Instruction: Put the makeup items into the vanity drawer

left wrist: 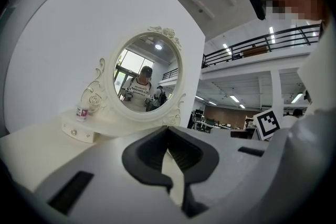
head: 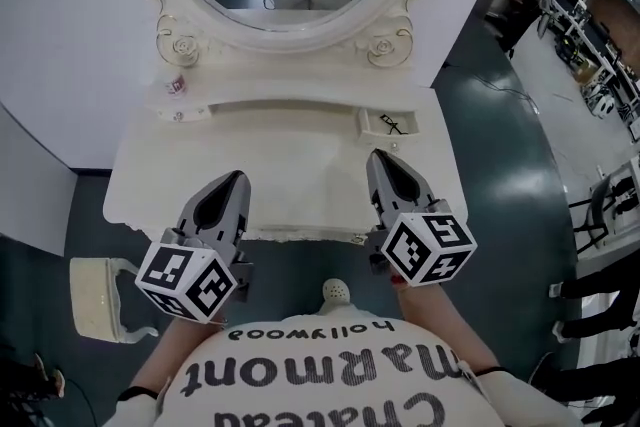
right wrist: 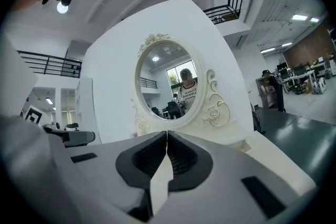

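Vanity (head: 300,185) from the head view: the left gripper (head: 238,178) and right gripper (head: 375,158) hover above its front edge, well apart. A small pink-labelled jar (head: 175,85) stands on the left shelf beside the oval mirror (head: 300,33), and a dark item (head: 391,124) lies in the open right drawer (head: 365,122). Left gripper view: jaws pressed together, nothing between them. Right gripper view: jaws meet tip to tip, also empty.

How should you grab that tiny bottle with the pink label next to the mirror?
Grip the small white bottle with the pink label round its middle, coming from the front. It stands upright on the cream vanity's left shelf, with the mirror frame's scrollwork close behind, so the front looks freest.
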### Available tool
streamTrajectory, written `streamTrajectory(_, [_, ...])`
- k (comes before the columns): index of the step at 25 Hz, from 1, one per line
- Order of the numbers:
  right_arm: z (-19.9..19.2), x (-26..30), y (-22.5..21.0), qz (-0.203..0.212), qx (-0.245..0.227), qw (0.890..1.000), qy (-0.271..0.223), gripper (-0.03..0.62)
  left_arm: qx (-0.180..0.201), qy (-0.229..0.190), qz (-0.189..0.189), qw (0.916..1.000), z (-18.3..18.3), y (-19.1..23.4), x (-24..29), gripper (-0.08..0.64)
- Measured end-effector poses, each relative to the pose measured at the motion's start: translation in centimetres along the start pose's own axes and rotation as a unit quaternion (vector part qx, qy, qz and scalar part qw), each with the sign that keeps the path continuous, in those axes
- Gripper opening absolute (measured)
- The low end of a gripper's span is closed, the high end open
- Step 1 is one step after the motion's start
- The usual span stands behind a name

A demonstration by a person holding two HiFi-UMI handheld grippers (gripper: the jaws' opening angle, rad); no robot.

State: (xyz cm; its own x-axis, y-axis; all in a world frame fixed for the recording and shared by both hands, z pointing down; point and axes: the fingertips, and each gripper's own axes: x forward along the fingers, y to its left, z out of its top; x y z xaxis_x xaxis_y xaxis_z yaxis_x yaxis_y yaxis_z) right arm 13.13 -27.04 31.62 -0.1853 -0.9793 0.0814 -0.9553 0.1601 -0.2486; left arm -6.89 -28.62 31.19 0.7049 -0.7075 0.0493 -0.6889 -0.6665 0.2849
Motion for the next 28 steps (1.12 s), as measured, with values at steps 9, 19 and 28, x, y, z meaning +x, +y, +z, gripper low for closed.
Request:
streamTrajectory(9, [-1.4, -1.8, 0.3, -0.026, -0.006, 1.000, 0.010, 0.029, 0.001, 0.004, 0.000, 1.0000, -0.8, 0.4, -1.6, 0.009])
streamTrajectory(19, [-2.5, -3.5, 0.8, -0.040, -0.015, 0.999, 0.019, 0.029, -0.003, 0.002, -0.006, 1.0000, -0.8, -0.2, -3.4, 0.009])
streamTrajectory(28, [-2.7, -4.1, 1.6, -0.043, -0.021, 0.999, 0.021, 0.029, -0.005, -0.001, -0.007, 1.0000, -0.8, 0.0, -4.4, 0.009])
